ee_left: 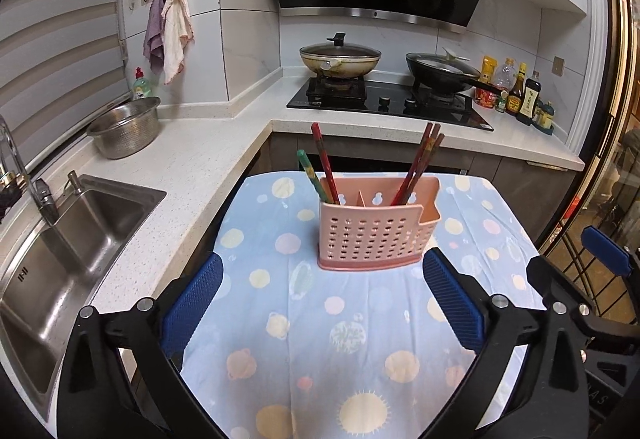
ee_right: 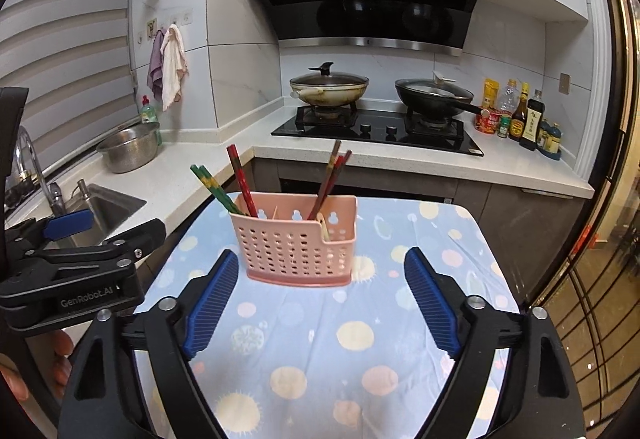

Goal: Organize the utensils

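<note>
Left wrist: chopsticks (ee_left: 325,169) in holder (ee_left: 376,229)

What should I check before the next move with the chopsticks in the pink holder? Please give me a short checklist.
1. Left tool open and empty: ok.
2. Right tool open and empty: ok.
3. Pink holder stands upright on the dotted cloth: ok.
4. Chopsticks sorted: green pair and a red one in the left compartment, red ones in the right: cannot tell whether this is final.
5. No loose utensil on the cloth: ok.
6. Both tools apart from the holder: ok.
</note>
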Available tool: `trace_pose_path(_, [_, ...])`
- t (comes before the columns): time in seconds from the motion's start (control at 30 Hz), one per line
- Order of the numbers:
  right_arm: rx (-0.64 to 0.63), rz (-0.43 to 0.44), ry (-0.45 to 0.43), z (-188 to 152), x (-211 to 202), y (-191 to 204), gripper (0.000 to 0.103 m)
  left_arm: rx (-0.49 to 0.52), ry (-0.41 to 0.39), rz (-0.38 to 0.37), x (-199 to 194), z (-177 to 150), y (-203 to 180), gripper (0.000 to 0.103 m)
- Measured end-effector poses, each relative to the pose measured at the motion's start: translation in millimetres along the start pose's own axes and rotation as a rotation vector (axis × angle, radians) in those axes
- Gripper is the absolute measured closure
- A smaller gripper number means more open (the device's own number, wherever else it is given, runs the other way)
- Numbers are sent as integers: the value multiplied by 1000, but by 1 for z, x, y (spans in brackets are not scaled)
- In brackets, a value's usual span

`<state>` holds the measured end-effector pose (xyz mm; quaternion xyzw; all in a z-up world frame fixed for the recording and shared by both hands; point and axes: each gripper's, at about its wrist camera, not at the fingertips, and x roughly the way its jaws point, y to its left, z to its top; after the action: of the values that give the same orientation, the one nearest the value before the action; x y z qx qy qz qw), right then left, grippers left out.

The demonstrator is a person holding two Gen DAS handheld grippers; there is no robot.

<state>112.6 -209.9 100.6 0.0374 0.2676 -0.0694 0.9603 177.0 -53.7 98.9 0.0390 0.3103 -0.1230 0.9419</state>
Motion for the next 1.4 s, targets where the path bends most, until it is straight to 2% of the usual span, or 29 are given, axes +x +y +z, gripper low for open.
trace_pose_path(0.17, [30,-19,36,-22,-5,-12,17,9,18,22,-5,-16,-2,7])
trace_pose_path(0.23, [37,-41,44,-31,-7,-17,11,11,24,29,-6,-23,-2,7])
trace_pose_path(0.4, [84,-32,70,-48,-9,-31,9,13,41,46,-8,-39,-3,7])
trace_pose_path(0.6, [48,-75,68,-62,-13,-30,7,14,60,58,-10,-54,-4,7])
trace_pose_path(1.4, [46,-54,100,-80,-13,-30,7,12,108,76,-9,-79,-8,7])
